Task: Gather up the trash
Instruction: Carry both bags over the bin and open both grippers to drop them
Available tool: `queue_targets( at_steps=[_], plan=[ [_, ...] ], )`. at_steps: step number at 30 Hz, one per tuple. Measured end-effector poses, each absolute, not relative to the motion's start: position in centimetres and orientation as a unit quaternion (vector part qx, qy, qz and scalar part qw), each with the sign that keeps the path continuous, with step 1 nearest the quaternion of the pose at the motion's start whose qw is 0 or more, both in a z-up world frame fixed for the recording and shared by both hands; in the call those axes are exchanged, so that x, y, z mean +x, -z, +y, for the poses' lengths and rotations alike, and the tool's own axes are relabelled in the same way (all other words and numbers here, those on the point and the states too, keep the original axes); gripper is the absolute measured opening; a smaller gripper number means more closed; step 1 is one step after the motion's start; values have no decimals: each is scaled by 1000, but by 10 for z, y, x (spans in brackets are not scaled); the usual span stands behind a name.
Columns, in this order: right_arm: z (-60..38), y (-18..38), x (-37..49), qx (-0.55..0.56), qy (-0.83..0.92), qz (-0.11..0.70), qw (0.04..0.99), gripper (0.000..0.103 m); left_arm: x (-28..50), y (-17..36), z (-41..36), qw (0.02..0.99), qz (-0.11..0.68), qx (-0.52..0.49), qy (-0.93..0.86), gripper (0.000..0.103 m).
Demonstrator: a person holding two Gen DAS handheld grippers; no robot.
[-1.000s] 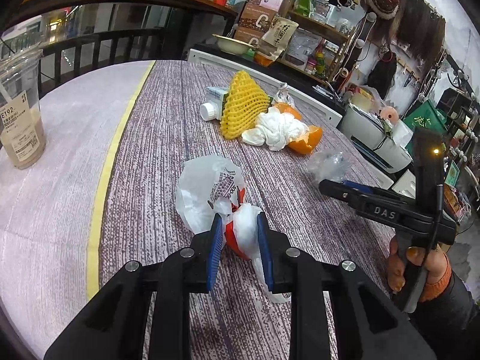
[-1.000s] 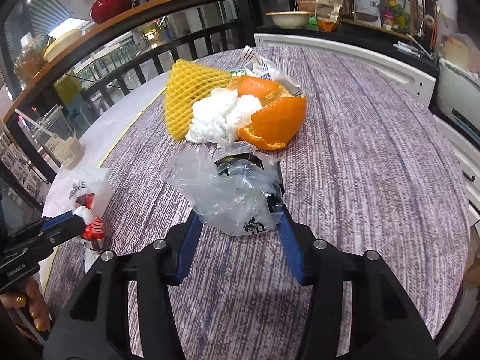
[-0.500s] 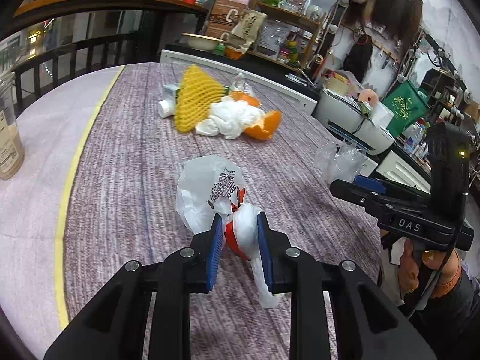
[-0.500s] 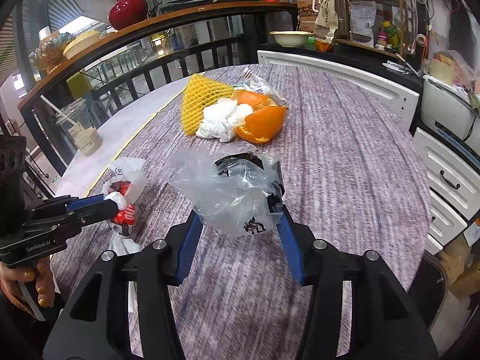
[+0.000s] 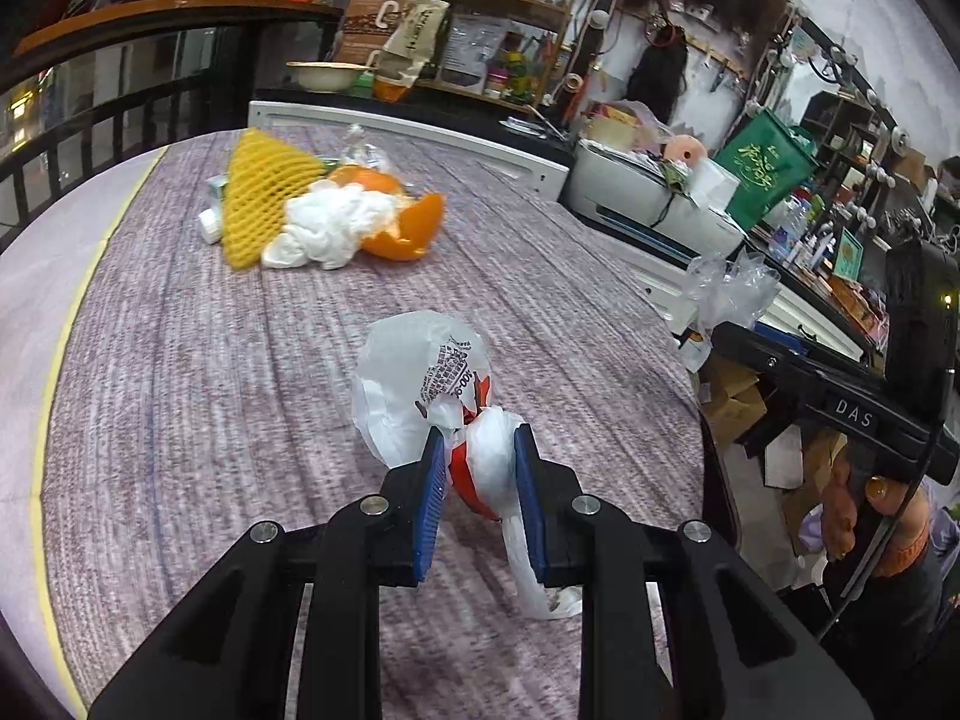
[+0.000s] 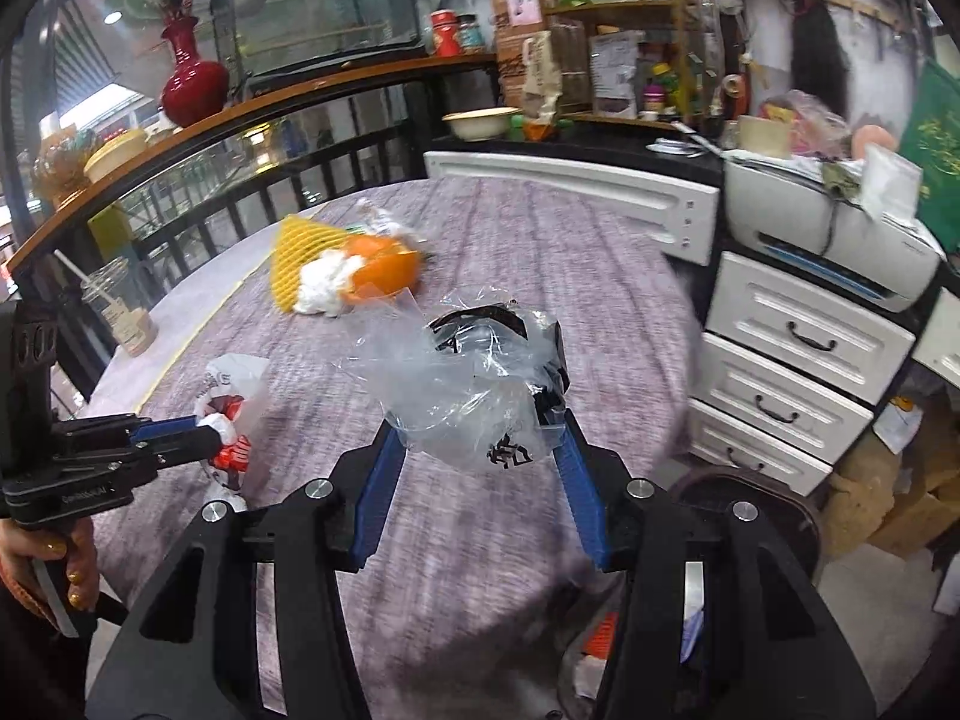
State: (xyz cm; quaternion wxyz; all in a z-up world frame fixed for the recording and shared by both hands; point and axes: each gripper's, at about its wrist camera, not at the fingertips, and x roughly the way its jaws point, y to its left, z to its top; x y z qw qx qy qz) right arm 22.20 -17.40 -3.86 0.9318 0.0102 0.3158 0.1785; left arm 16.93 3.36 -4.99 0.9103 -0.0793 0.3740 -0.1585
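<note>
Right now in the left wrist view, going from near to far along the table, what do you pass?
left tool shut on the white and red bag → crumpled white tissue against the orange peel → white cabinet edge → bowl on the counter.

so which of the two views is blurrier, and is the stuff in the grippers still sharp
Right wrist view is blurrier: the purple tablecloth and orange peel smear, though the clear plastic bag in the right gripper stays fairly crisp. Left wrist view is sharper, with the white printed bag in the left gripper clear; fisheye bending at both edges.
</note>
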Motion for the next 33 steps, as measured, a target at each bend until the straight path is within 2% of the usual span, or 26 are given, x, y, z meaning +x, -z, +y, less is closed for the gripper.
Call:
queue_targets(
  at_steps=[14,29,33],
  plan=[
    [-262,56,180,42,-102,290,951,51,190,49,-53,898,380,-42,218,23],
    [-318,88,164,89,-42,301,949,52,194,61,-125,877,394,-15,275,23],
    [-324,99,165,70,-8,301,951,52,195,66,-139,871,401,-11,283,23]
  ],
)
